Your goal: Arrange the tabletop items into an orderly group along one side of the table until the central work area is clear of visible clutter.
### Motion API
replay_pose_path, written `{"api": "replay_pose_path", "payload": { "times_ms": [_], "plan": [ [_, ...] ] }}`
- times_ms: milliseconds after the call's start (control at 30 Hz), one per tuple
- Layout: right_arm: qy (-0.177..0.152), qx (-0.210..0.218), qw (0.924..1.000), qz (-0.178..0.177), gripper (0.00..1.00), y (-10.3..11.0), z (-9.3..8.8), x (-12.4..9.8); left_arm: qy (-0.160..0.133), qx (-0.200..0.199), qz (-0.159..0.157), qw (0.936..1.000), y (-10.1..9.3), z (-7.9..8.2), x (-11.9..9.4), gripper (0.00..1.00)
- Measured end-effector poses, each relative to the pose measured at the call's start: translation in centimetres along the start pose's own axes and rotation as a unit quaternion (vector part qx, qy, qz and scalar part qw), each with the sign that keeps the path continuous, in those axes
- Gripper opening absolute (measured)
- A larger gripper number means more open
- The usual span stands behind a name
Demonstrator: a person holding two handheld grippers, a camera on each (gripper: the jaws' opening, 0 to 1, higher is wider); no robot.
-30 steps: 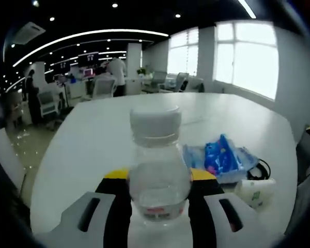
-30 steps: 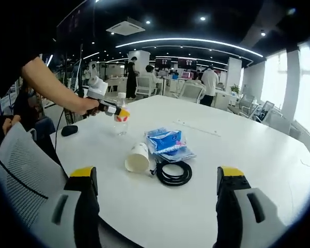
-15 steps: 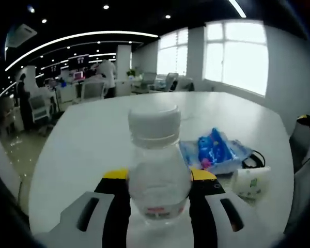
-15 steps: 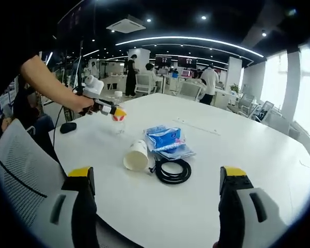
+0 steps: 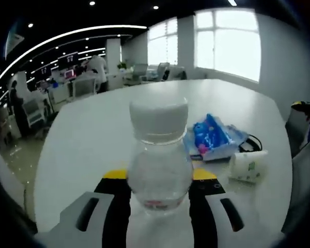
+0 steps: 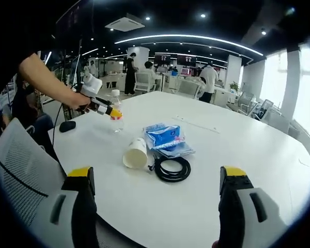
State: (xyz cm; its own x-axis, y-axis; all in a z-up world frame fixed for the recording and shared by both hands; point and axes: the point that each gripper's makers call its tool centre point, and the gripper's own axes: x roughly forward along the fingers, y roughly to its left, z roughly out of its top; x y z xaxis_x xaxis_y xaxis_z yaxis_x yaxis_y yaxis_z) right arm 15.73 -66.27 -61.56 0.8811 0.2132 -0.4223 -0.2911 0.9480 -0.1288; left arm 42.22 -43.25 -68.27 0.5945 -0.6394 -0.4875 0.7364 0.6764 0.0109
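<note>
1. The left gripper (image 5: 159,194) pinches a clear bottle (image 5: 159,160) with a white cap (image 5: 158,119); its yellow-tipped jaws press against the bottle's two sides.
2. In the right gripper view the left gripper (image 6: 112,113) is held in a hand (image 6: 75,99) near the table's (image 6: 258,150) left edge, with the bottle (image 6: 115,118) upright in its jaws. Whether the bottle's base touches the table cannot be told.
3. The right gripper (image 6: 157,196) is spread wide, nothing between its jaws, and sits over the near edge of the table.
4. A white paper cup (image 6: 136,154) lies on its side toward the near-left part of the table, mouth facing the near edge. In the left gripper view the cup (image 5: 247,166) shows a small green mark.
5. A blue packet (image 6: 164,136) rests on a clear plastic bag (image 6: 174,150) just beyond the cup, toward the table's middle. In the left gripper view the packet (image 5: 209,135) sits right of the bottle.
6. A black coiled cable (image 6: 172,169) lies just beside the cup and touches the bag's near edge.
7. A dark mouse (image 6: 67,126) sits at the table's left edge, near the hand.
8. A mesh chair (image 6: 18,165) stands at the near-left corner of the table.
9. People (image 6: 209,82) stand among desks well beyond the table's far edge, under ceiling light strips, with windows (image 5: 227,44) to one side.
</note>
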Motion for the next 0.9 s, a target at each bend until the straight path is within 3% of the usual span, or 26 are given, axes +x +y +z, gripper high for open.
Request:
{"api": "replay_pose_path", "payload": {
  "times_ms": [133, 233, 333, 433, 500, 767, 800, 900],
  "plan": [
    [0.0, -0.003, 1.0, 0.001, 1.0, 0.1, 0.0, 0.0, 0.006, -0.024, 0.017, 0.9995, 0.2, -0.4, -0.4, 0.41],
    [-0.002, -0.004, 1.0, 0.001, 1.0, 0.1, 0.1, 0.0, -0.008, -0.052, 0.039, 0.9978, 0.4, -0.4, -1.1, 0.42],
    [-0.002, -0.001, 1.0, 0.001, 1.0, 0.2, 0.1, 0.0, -0.036, -0.087, 0.088, 0.9916, 1.1, 0.1, -2.2, 0.46],
    [-0.005, -0.001, 1.0, 0.002, 1.0, 0.2, 0.3, -0.1, -0.049, -0.088, 0.127, 0.9868, 1.4, 0.5, -2.9, 0.49],
    [-0.006, -0.003, 1.0, 0.001, 1.0, 0.2, 0.3, -0.1, -0.049, -0.085, 0.136, 0.9859, 0.9, 0.7, -3.0, 0.51],
    [-0.008, -0.005, 1.0, 0.003, 1.0, 0.3, 0.4, -0.1, -0.05, -0.132, 0.199, 0.9697, 0.9, 1.2, -3.1, 0.52],
    [-0.008, -0.006, 0.9999, 0.004, 1.0, 0.4, 0.4, -0.1, -0.048, -0.148, 0.221, 0.9626, 1.2, 1.0, -3.2, 0.52],
    [-0.009, -0.008, 0.9999, 0.003, 1.0, 0.4, 0.4, -0.1, -0.043, -0.171, 0.246, 0.953, 1.7, 0.7, -3.0, 0.53]
  ]
}}
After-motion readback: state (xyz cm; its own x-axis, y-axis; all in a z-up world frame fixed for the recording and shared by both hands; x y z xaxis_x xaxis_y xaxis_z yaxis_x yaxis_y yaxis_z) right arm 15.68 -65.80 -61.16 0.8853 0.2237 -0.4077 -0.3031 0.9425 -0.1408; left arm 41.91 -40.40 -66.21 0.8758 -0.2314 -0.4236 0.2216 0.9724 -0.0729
